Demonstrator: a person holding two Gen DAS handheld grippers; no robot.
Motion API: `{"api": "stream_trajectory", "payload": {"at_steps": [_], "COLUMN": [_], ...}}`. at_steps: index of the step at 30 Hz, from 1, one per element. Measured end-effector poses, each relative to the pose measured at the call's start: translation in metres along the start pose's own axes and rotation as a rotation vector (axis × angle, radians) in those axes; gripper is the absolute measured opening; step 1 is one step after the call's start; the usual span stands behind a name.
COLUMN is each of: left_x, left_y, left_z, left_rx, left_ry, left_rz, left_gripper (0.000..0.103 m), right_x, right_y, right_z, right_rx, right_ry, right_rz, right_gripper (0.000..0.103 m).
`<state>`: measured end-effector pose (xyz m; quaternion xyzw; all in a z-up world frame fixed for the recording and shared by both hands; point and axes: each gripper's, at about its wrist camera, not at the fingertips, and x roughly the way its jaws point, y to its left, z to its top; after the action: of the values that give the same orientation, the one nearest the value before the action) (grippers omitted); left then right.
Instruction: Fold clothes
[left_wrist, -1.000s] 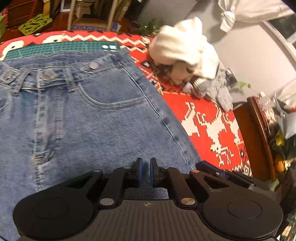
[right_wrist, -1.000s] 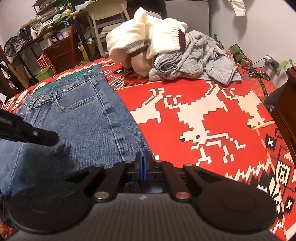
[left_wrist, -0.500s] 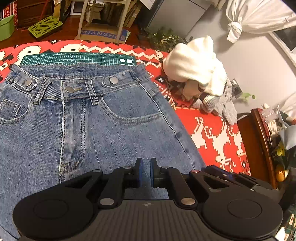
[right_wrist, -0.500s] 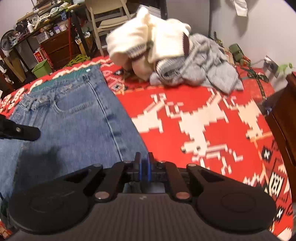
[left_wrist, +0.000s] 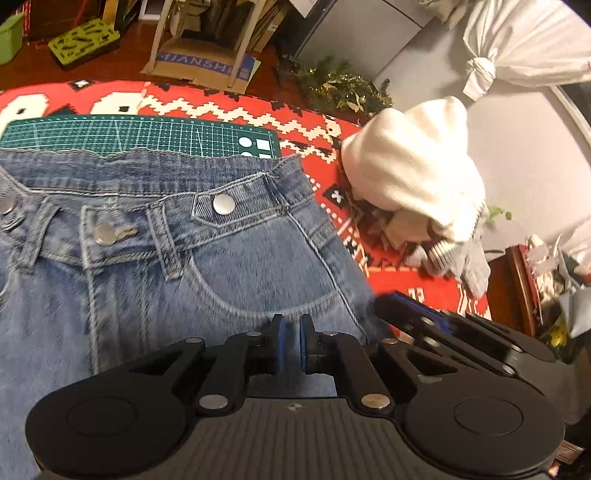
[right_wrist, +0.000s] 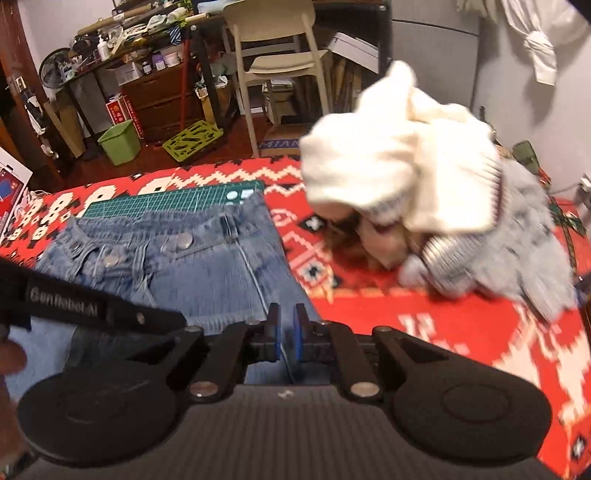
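Note:
Blue jeans (left_wrist: 147, 277) lie flat and front up on a red patterned blanket (right_wrist: 461, 332), waistband at the far end. My left gripper (left_wrist: 290, 321) hovers over the right front pocket, its jaws a narrow gap apart with only the flat denim showing through. My right gripper (right_wrist: 285, 312) is over the jeans (right_wrist: 207, 273) at the right side seam, its jaws also slightly apart and the seam visible in the gap. The two grippers are close side by side: a finger (right_wrist: 147, 314) of the left one crosses the right wrist view.
A heap of white knitwear (right_wrist: 388, 166) and grey knitwear (right_wrist: 524, 251) sits to the right of the waistband. A green cutting mat (left_wrist: 140, 133) lies under the waistband. Beyond the bed stand a chair (right_wrist: 280, 44) and a cluttered desk; dark wooden furniture (left_wrist: 517, 280) stands at the right.
Both grippers have moved forward along the jeans toward the waistband. The right jaws, touching a second ago, now stand slightly apart. The left jaws keep the same gap.

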<state>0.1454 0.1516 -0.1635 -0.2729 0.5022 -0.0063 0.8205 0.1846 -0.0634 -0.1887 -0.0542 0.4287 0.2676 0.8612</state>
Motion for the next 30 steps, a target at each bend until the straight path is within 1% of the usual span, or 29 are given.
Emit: {"api": "stream_trajectory", "payload": {"at_steps": [4,7,10,11,13,16,22,25,27,30], "left_x": [0.015,0.020,0.023,0.023,0.024,0.024,0.023,0.022,0.019,0.015], "left_y": [0.007,0.011,0.013,0.013,0.014,0.016,0.015,0.017,0.017,0.017], "left_z": [0.011,0.015,0.017,0.017,0.017,0.018,0.014,0.015,0.017,0.024], "left_rx": [-0.019,-0.024,-0.021,-0.022,-0.024,-0.031,-0.013,-0.015,-0.013,-0.013], "left_ry": [0.015,0.016,0.011,0.011,0.010,0.011,0.006,0.005,-0.007,-0.031], "left_rz": [-0.004,-0.017,-0.028,-0.030,-0.035,-0.045,-0.050,-0.053,-0.062,-0.080], "left_gripper": [0.006,0.006,0.006,0.006,0.006,0.006,0.006,0.006,0.006,0.006], "right_x": [0.031,0.047,0.056,0.056,0.055,0.046,0.021,0.013,0.008,0.006], "right_y": [0.006,0.007,0.001,-0.001,-0.005,-0.007,-0.015,-0.021,-0.023,-0.011], "right_z": [0.015,0.019,0.018,0.017,0.014,0.005,-0.021,-0.026,-0.023,-0.002], "right_rx": [-0.009,-0.018,0.010,0.017,0.028,0.028,0.001,0.002,0.003,-0.029], "right_ry": [0.010,0.010,0.001,-0.001,-0.004,0.005,0.021,0.040,0.041,-0.017], "right_rz": [0.011,0.003,0.000,0.001,0.002,0.001,-0.022,-0.025,-0.017,0.015], "right_gripper": [0.007,0.007,0.006,0.005,0.000,0.000,0.000,0.000,0.001,0.001]}}
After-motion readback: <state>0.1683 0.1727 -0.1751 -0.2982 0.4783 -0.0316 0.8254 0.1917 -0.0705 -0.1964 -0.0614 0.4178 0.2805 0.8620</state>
